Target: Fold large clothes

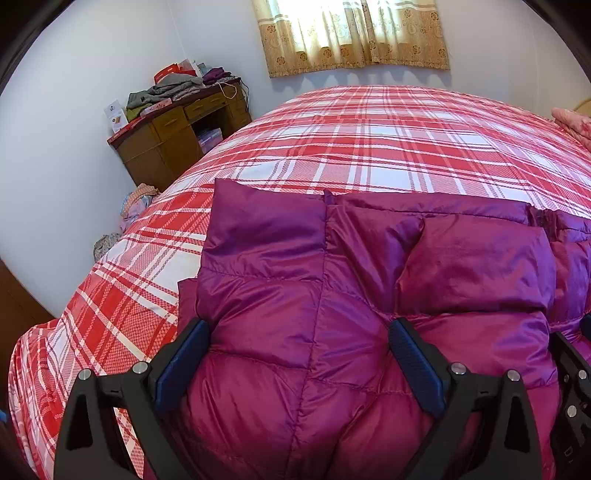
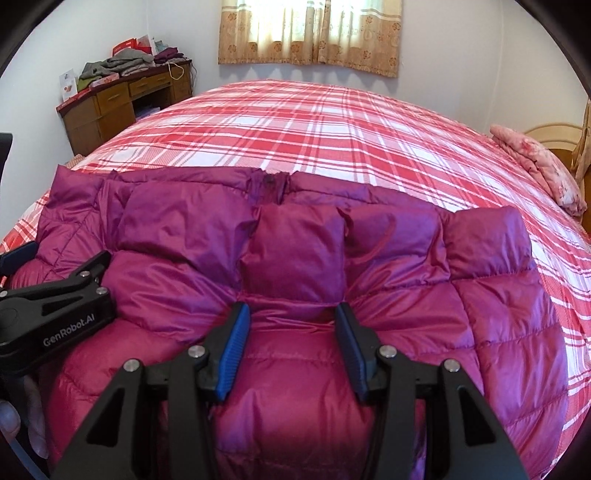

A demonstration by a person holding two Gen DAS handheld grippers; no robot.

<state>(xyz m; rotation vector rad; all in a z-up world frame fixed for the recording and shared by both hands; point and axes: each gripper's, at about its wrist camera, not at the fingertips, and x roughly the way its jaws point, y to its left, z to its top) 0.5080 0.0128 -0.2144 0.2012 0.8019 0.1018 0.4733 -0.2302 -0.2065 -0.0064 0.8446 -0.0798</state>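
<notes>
- Purple down jacket (image 2: 295,295) lies spread on the bed (image 2: 332,129), near edge toward the cameras; quilted panels puffed, shiny shell fabric, upper part with the collar area toward the far side.
- Handling judgement: light, soft, very compressible. The slick shell will likely slide under a shallow pinch, and trapped air will make folds spring back. Best hold looks like a stitched seam or a hem edge, where the fabric bunches thin, not the middle of a puffed panel.
- Right gripper (image 2: 293,325): fingers spread moderately, blue pads facing each other, tips pressed down into the jacket's middle, at the seam below a raised square panel. Fabric bulges up between them; nothing pinched yet.
- Left gripper (image 1: 299,339): fingers spread wide, straddling a broad quilted section near the jacket's left edge, with the vertical seam running between them. Pads appear to touch the shell on both sides; no closed grip.
- In the right wrist view the left gripper sits just beside the right one, both over the near part of the garment.
- Surroundings: red plaid bedcover, folded pink bedding (image 2: 543,170) at far right, wooden table (image 1: 177,136) stacked with clothes, curtained window (image 2: 310,33).
</notes>
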